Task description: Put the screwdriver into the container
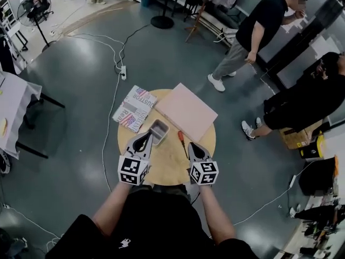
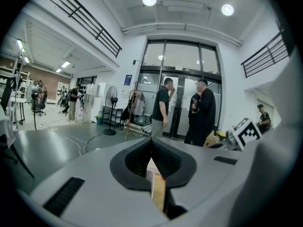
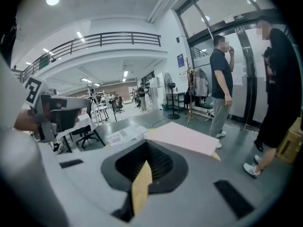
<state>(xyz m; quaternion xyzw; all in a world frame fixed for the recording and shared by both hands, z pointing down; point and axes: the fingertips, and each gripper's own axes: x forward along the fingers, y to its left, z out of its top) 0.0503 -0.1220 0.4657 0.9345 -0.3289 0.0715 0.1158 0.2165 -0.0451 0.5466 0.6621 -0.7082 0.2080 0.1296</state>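
Note:
A round wooden table (image 1: 172, 161) bears a small grey container (image 1: 158, 131). Just right of it lies a screwdriver (image 1: 182, 139) with a red handle, its shaft pointing toward me. My left gripper (image 1: 146, 135) hovers at the container's near left side, jaws together and empty. My right gripper (image 1: 192, 144) sits just right of the screwdriver's shaft, also shut and empty. In the left gripper view the jaws (image 2: 151, 140) meet at the tip. The right gripper view shows its jaws (image 3: 147, 143) closed, with the pink board (image 3: 184, 136) beyond them.
A pink board (image 1: 186, 112) covers the table's far right and a newspaper (image 1: 135, 108) overhangs its far left. Two people (image 1: 259, 31) are beyond the table at the right, one low (image 1: 307, 101). A power strip (image 1: 123, 72) and cables lie on the floor.

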